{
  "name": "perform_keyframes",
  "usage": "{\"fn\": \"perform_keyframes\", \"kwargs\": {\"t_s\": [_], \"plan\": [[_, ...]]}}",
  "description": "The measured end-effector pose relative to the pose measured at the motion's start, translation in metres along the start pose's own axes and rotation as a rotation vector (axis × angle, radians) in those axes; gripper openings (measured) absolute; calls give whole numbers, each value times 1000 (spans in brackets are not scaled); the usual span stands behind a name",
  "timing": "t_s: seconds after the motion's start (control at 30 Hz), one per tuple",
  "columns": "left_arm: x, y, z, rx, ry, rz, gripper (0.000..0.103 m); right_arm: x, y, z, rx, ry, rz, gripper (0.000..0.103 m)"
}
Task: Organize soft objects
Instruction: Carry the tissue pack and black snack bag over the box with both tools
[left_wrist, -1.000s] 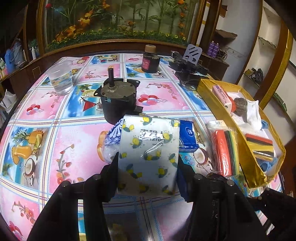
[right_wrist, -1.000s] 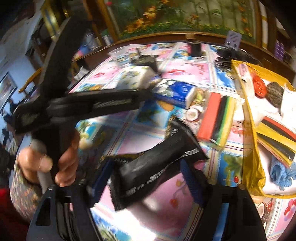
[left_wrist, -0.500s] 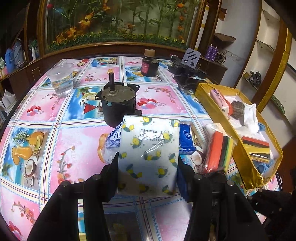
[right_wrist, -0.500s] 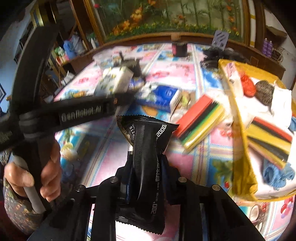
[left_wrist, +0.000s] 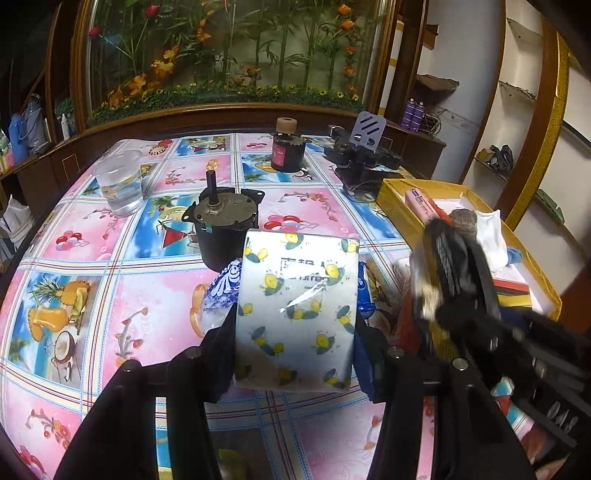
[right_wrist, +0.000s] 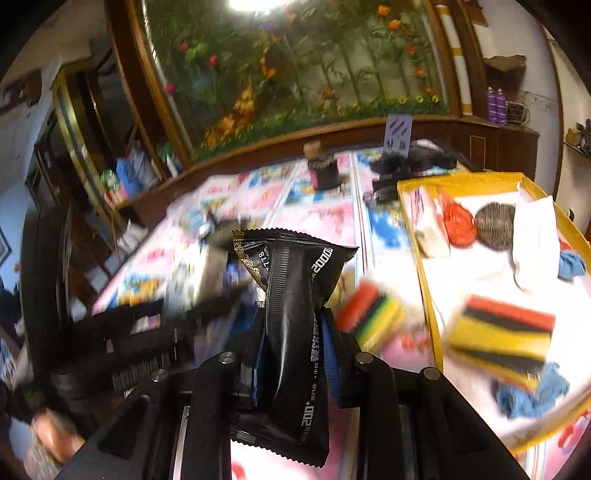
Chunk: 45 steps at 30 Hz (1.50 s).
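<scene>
Left wrist view: I see my left gripper (left_wrist: 295, 332) partly open around a white tissue pack (left_wrist: 297, 314) printed with yellow lemons; both pads press its sides, so the pack is clamped and held above the table (left_wrist: 92, 295). Just behind the pack stands a dark motor (left_wrist: 225, 225), and a blue tissue pack (left_wrist: 364, 295) lies partly hidden at its right edge. Farther back are a clear cup (left_wrist: 120, 184) and a dark jar (left_wrist: 287, 151). A yellow box (left_wrist: 402, 192) sits at the right side of the table.

Right wrist view: my right gripper (right_wrist: 295, 328) is nearly closed — its jaws have just been closing — and its 2 pads pinch a black packet (right_wrist: 291, 314) at mid-length. The packet stands upright between the fingers, its top flaring above them and its lower end hanging below. It is clear of the table, near the box's left wall. Inside the box I can see a striped sponge (right_wrist: 502, 339), a steel scrubber (right_wrist: 495, 225), an orange scrubber (right_wrist: 460, 223), a white cloth (right_wrist: 535, 240) and a blue cloth (right_wrist: 528, 395). A second striped sponge (right_wrist: 369, 317) lies on the table just outside the box — blurred.
</scene>
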<state>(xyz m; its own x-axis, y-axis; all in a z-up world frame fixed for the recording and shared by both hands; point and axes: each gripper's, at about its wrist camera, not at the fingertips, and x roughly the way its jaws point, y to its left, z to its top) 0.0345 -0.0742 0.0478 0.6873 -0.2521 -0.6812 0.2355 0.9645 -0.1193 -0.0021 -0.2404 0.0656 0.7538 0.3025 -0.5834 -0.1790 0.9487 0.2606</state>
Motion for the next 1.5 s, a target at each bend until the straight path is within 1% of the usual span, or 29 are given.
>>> {"fn": "perform_keyframes", "kwargs": {"t_s": [0.2,0.27,0.33,0.53,0.63,0.77,0.87,1.03,1.13,1.33,1.4,1.5], "plan": [[1,-1,0,3,-5,14,52,20,4,30,-3,-94,-31,29],[0,-2,0,7,-9,18,52,25,3,32,-1,-113,-10,29],[1,-3,0,12,-11,19,52,29,2,31,-6,-110,12,29],[-2,-9,0,21,-32,17,52,19,-8,35,-5,-168,-4,29],[-4,-12,1,20,-53,16,52,13,-13,37,16,-186,13,29],[1,-23,4,27,-54,13,52,0,-25,42,51,-224,32,29],[4,-35,7,34,-55,6,52,-8,-36,45,76,-247,28,29],[11,-58,16,45,-46,-14,52,-27,-65,52,100,-298,-10,29],[17,-78,25,60,-30,-40,52,-41,-89,57,140,-327,-29,29],[22,-124,48,108,-19,-100,52,-71,-154,66,243,-383,-71,28],[25,-140,57,119,-6,-130,52,-77,-173,70,254,-375,-109,28],[31,-168,68,145,5,-156,52,-90,-196,78,262,-368,-127,29]]}}
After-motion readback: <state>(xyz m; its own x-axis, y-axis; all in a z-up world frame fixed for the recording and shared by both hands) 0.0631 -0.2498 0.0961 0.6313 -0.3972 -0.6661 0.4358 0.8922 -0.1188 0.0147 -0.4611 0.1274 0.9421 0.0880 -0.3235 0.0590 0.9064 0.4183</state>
